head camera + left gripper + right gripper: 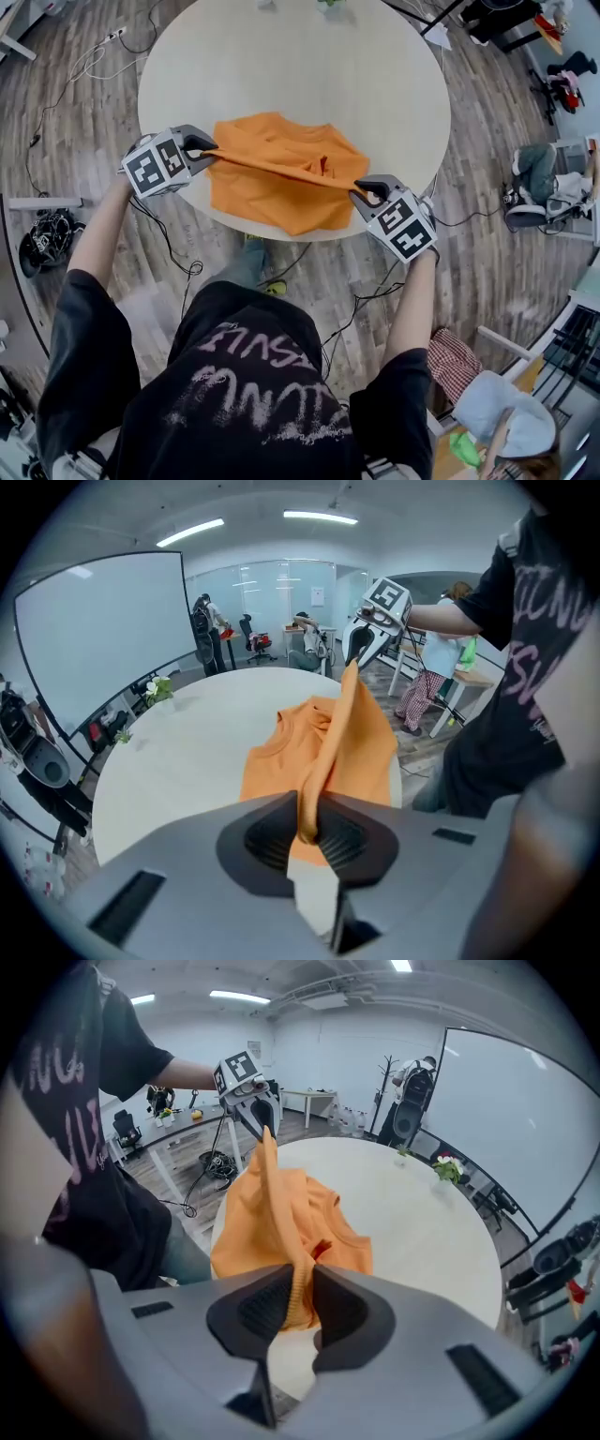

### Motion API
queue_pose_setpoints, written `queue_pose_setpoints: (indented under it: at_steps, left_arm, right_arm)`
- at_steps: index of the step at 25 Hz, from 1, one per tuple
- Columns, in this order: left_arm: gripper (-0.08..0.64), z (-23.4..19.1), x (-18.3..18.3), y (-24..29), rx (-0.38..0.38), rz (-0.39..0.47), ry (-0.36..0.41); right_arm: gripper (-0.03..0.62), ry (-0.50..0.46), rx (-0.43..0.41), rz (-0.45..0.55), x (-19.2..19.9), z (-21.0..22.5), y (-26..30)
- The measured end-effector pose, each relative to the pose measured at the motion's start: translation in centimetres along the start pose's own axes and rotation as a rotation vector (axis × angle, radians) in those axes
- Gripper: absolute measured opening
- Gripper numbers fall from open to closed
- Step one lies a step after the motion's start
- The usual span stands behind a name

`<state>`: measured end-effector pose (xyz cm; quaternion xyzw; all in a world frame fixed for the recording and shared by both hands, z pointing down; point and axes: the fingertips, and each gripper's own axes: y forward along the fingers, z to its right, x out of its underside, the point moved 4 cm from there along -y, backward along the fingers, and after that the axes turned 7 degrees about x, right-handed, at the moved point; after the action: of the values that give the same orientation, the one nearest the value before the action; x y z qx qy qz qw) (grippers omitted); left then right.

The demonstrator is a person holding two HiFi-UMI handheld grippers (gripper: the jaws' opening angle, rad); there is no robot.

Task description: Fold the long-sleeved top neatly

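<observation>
Spread rumpled over the near part of the round pale worktop (375, 75): an orange long-sleeved fabric top (281, 192), reaching right to the worktop's near edge. Pinched at two points along one border and drawn up into a taut ridge, raised above the rest of the cloth and running across the worktop's near side. Gripped at the ridge's left end by the left tongs (208, 150), clamped tight on a bunched fold of orange cloth just off the worktop's near-left rim. Gripped at the other end by the right tongs (364, 192), likewise closed hard on a fold of the cloth, over the worktop's near-right rim. Angled steeply down toward the worktop, on both sides. Near the worktop's far rim, a small green plant sprig (157, 688). Below and around the worktop, grey-brown wooden floor (487, 272).
</observation>
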<state>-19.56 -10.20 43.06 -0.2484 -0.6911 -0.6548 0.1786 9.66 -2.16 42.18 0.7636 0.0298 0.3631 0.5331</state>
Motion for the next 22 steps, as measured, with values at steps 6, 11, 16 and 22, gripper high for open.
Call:
queue_pose_setpoints:
  at_steps: [6, 11, 16, 22]
  left_arm:
    - [0.054, -5.2, 0.9, 2.9, 0.087, -0.006, -0.065]
    - [0.058, -8.9, 1.3, 5.6, 0.119, 0.028, -0.147]
    - [0.058, -11.7, 1.4, 7.8, 0.083, 0.047, -0.162]
    - [0.055, -11.6, 0.6, 6.9, 0.222, 0.102, -0.133]
  right_arm:
    - [0.069, 0.056, 0.002, -0.047, 0.0, 3.6, 3.8]
    - [0.073, 0.107, 0.056, -0.071, 0.6, 6.2, 6.9]
    - [0.074, 0.148, 0.138, -0.082, 1.3, 8.2, 9.5]
    - [0.035, 0.142, 0.141, -0.020, 0.4, 9.2, 9.4]
